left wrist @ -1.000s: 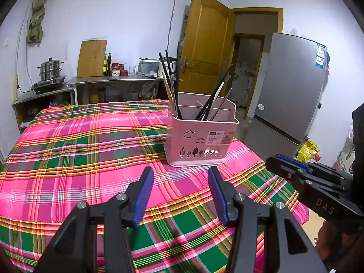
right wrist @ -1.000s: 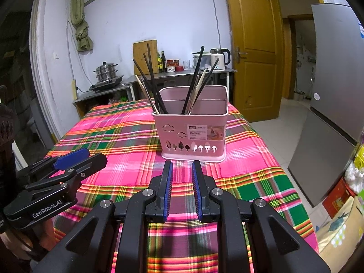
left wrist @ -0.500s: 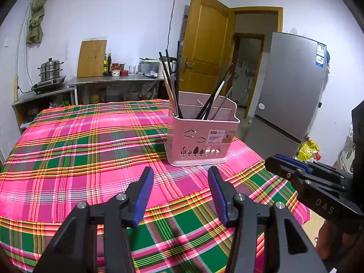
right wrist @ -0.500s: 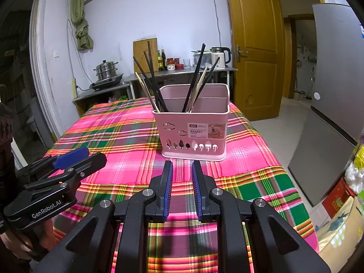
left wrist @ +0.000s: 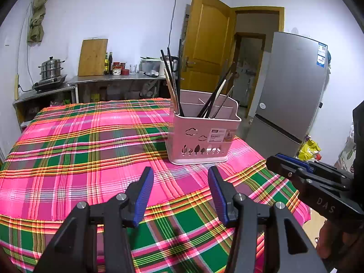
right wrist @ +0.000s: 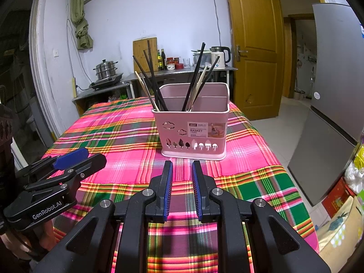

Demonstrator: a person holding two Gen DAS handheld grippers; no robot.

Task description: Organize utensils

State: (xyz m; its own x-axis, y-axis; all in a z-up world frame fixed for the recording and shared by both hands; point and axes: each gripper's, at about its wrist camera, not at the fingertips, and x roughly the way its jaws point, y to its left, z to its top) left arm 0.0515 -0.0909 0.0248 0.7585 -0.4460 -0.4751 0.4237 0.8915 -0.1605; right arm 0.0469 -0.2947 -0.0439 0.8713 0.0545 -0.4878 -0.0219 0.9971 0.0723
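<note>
Blue-padded and black-framed, the left gripper (left wrist: 179,177) hovers over the near part of the plaid tablecloth (left wrist: 75,150) with its fingers spread wide and nothing between them. Its rear frame is cut off by the bottom edge of its own camera view. From the right wrist view the same tool (right wrist: 75,159) shows at the left edge, seen side-on, with "GenRobot.AI" printed on its body; the hand under it is mostly lost in the dark corner.

The right gripper (right wrist: 181,170) points straight at the basket, its two blue pads (right wrist: 168,188) parted by a narrow gap and gripping nothing. In the left wrist view it (left wrist: 284,161) enters from the right, and only its tip and upper body are visible.

Beyond both grippers, a pink utensil basket (right wrist: 193,132) stands upright on the tablecloth toward the table's far right side, well apart from either tool. Inner walls divide it into compartments. Black chopsticks (right wrist: 152,77) and pale wooden chopsticks (right wrist: 145,91) lean left out of the front left compartment; another bunch of chopsticks (right wrist: 198,79), black and pale, leans right from the middle front. Their lower ends are hidden inside the basket, so their count is hard to tell. The white label (right wrist: 198,129) reads "BASKET"; its smaller print is illegible.

Behind the table a steel counter (right wrist: 177,71) carries a stacked steamer pot (right wrist: 105,69), a cutting board (right wrist: 142,54), bottles and an electric kettle (right wrist: 219,56). A grey refrigerator (left wrist: 293,86) is cut off at the right.
</note>
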